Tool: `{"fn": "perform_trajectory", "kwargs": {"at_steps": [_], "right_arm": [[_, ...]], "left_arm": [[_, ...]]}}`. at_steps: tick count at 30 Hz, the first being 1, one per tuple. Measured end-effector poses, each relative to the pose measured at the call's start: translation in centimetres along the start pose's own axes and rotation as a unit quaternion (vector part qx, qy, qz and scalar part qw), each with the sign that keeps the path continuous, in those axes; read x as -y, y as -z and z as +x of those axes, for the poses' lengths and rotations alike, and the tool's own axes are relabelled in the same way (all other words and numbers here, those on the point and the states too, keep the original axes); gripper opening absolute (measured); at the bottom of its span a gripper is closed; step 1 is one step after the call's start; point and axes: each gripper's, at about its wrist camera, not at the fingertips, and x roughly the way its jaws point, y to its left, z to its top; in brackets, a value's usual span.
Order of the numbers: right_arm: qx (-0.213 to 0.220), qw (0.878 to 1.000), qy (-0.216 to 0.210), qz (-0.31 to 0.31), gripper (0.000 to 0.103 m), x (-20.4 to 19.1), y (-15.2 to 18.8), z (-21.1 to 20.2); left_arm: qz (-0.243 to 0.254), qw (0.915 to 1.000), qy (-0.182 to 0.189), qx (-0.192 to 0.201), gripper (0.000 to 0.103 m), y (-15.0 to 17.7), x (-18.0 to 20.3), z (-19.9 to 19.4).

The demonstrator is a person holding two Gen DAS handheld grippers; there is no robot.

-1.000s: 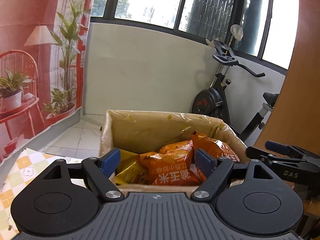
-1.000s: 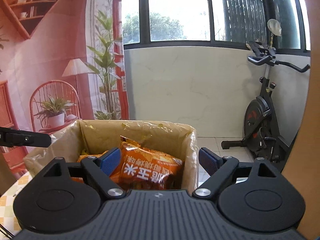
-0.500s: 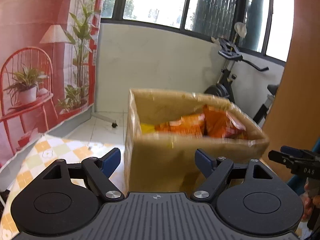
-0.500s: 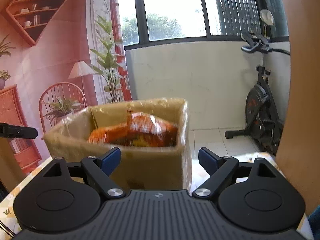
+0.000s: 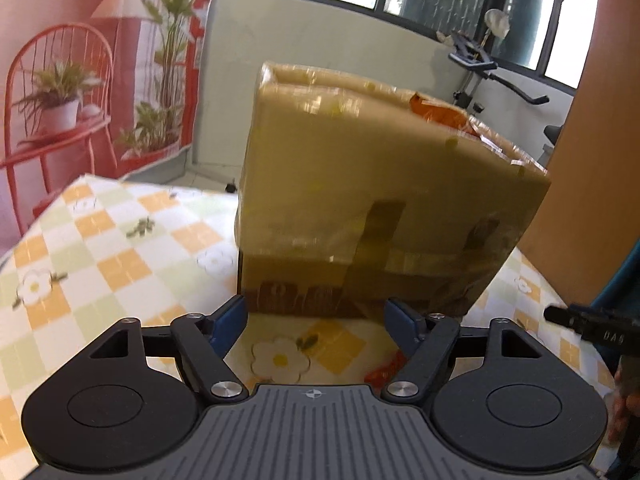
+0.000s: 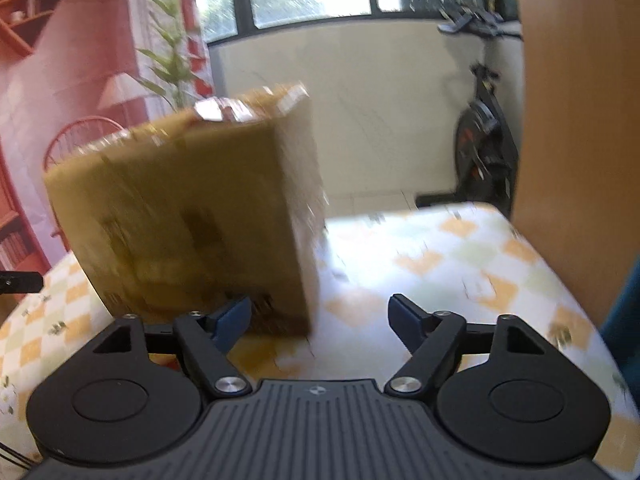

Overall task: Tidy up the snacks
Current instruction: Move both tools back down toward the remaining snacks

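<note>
Cardboard box (image 5: 384, 200) of snacks stands on the checked counter (image 5: 120, 248) just ahead of us. Our left gripper (image 5: 316, 322) and right gripper (image 6: 320, 316), jaws just narrowing yet still apart, hold nothing.
</note>
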Motion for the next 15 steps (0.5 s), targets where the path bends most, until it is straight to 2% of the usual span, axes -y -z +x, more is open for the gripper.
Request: {"fn": "perform_trajectory", "kwargs": {"at_steps": [6, 15], "right_arm": [[-0.06, 0.997, 0.015, 0.04, 0.061, 2.0, 3.4, 0.9], [-0.103, 0.989, 0.023, 0.101, 0.055, 3.7, 5.1, 2.6]], "left_arm": [[-0.017, 0.9997, -0.009, -0.014, 0.076, 1.5, -0.4, 0.2], [-0.036, 0.9986, -0.02, -0.032, 0.074, 3.3, -0.9, 0.1]]}}
